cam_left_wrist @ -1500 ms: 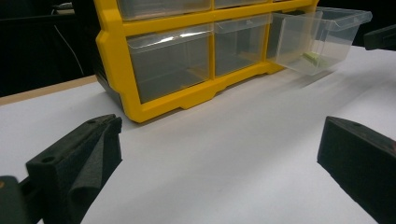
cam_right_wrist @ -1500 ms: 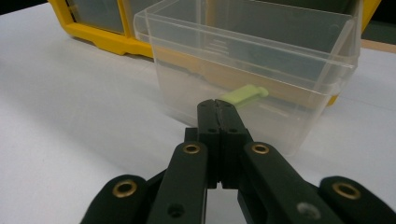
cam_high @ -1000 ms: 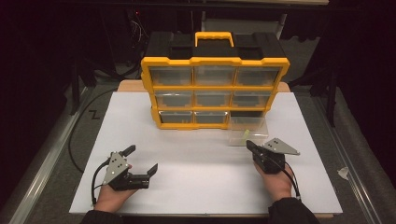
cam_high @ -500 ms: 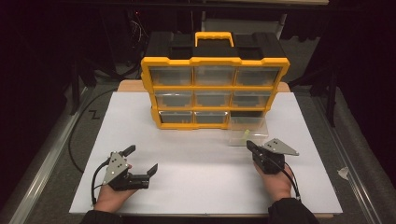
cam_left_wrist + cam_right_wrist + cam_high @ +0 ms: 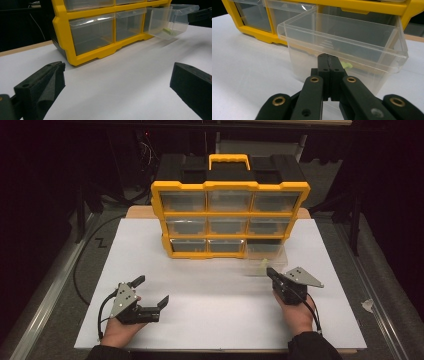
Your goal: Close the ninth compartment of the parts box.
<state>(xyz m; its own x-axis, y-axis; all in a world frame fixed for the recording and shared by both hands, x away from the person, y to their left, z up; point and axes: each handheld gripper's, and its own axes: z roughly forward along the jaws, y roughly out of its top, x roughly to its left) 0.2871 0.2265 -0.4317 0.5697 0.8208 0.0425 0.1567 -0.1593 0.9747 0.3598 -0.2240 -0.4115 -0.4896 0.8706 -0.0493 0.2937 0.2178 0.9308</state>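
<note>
Clear drawer point(image 5: 265, 255) sticks out of the bottom-right slot of the yellow organizer point(image 5: 229, 212) on the white tabletop point(image 5: 210, 290), a small green piece point(image 5: 347, 65) lying inside it. Right gripper point(image 5: 270, 271) fingers pressed together, tips at the drawer's front wall, whether they pinch its lip cannot be told. Left gripper point(image 5: 150, 291) rests on the tabletop well apart from the organizer, fingers point(image 5: 45, 85) spread wide, nothing between them.

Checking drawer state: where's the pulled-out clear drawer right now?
High view: the clear drawer sticks out of the bottom-right slot of the yellow organizer, over the white board, just ahead of the shut right gripper.
</note>
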